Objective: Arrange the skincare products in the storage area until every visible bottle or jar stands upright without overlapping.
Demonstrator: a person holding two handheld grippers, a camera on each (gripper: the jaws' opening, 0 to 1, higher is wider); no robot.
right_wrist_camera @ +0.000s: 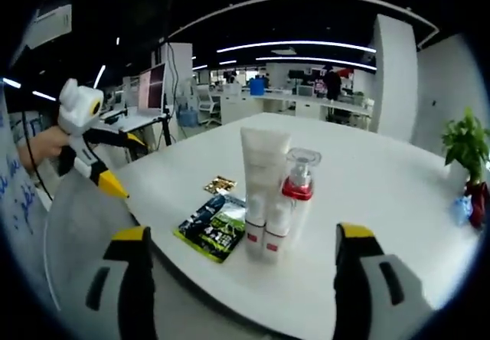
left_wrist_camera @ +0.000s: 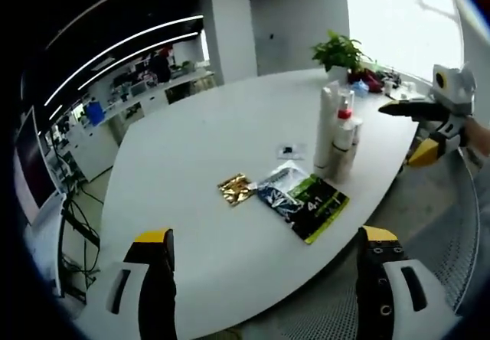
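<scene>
On the white surface (right_wrist_camera: 383, 194) a small group of skincare products stands upright near the edge: a tall white tube (right_wrist_camera: 263, 173), a bottle with a red collar and a clear cap (right_wrist_camera: 297, 181), and low white containers with red labels (right_wrist_camera: 264, 237) in front. They stand so tight together that I cannot count them exactly; some are hidden behind others. Just beside them lie a green and black sachet (right_wrist_camera: 217, 229) and a small gold packet (right_wrist_camera: 220, 184), both flat. Their print is too small to read.

The left claw (left_wrist_camera: 266, 267) is spread wide, with nothing between its jaws. The right claw (right_wrist_camera: 239, 267) is also spread and holds nothing. A potted plant (left_wrist_camera: 339, 51) stands far back on the surface.
</scene>
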